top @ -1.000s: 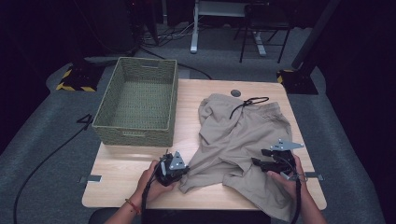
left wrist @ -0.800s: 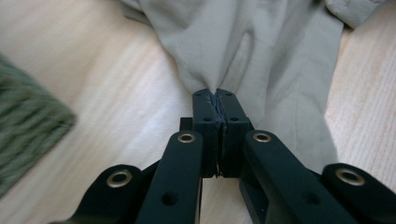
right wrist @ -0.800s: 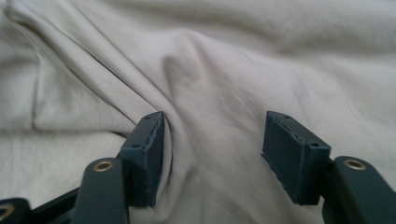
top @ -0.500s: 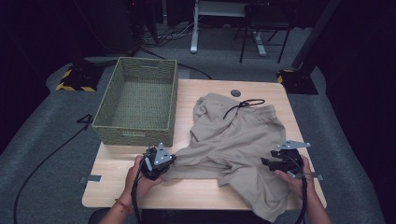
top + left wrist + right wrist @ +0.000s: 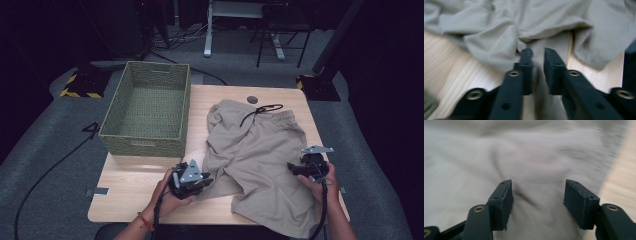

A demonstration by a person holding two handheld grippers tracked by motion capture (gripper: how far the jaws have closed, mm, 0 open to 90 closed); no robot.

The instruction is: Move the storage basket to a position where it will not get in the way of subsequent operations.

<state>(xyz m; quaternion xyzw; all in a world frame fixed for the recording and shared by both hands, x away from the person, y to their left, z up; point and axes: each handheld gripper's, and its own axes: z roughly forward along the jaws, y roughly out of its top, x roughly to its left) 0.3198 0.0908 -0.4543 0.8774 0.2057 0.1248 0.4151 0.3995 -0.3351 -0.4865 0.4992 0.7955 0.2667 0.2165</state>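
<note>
1. A woven green basket [image 5: 147, 112] is sitting on the far left part of the light wooden counter [image 5: 127, 192], well apart from both hands.
2. The person's left hand [image 5: 167, 195] is holding the left claw [image 5: 204, 181] at the near left edge of the beige shorts [image 5: 260, 160]. Its jaws have just been opening: in the left gripper view the left claw [image 5: 537, 53] is showing a narrow gap, with a strip of the shorts [image 5: 539, 25] lying between the jaws and no pad clearly pressing on it.
3. The shorts are lying rumpled across the middle and right of the counter, waistband at the far side with a black drawstring [image 5: 260, 111] curling on top, and one leg is hanging over the near edge.
4. The right hand [image 5: 315, 185] is holding the right claw [image 5: 291, 169] over the right leg of the shorts. In the right gripper view the right claw [image 5: 537, 195] is standing wide apart above the blurred fabric [image 5: 524, 157], gripping nothing, with bare counter [image 5: 624, 170] showing beside it.
</note>
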